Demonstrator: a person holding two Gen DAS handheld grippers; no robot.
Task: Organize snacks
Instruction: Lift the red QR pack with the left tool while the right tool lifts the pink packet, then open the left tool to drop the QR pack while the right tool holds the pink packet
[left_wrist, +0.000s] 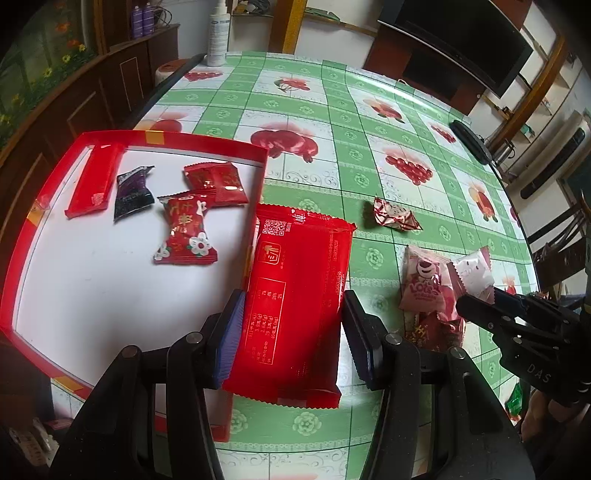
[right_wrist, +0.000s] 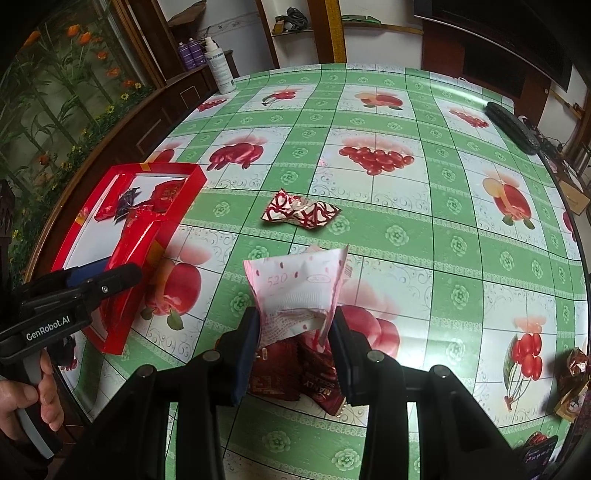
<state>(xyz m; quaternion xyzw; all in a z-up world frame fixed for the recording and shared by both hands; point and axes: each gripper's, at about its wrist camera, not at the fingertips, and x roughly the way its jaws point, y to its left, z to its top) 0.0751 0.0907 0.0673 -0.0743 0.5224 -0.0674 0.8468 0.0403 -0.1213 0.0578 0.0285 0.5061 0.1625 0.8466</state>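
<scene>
Large red packet (left_wrist: 295, 314) is pinched by left tool (left_wrist: 293, 332) over the red tray (left_wrist: 207, 146) edge. White-pink packet (right_wrist: 295, 291) is pinched by right tool (right_wrist: 293, 350) above the table (right_wrist: 424, 240).

- Right gripper (right_wrist: 293, 332): jaws closed on a white-pink snack packet (right_wrist: 297, 291), held above dark red packets (right_wrist: 295, 373) on the table (right_wrist: 424, 229).
- Left gripper (right_wrist: 107, 277) holds a red packet (right_wrist: 133, 243) over the red tray (right_wrist: 173, 221) rim.
- Heart-patterned candy (right_wrist: 300, 210) lies alone mid-table.
</scene>
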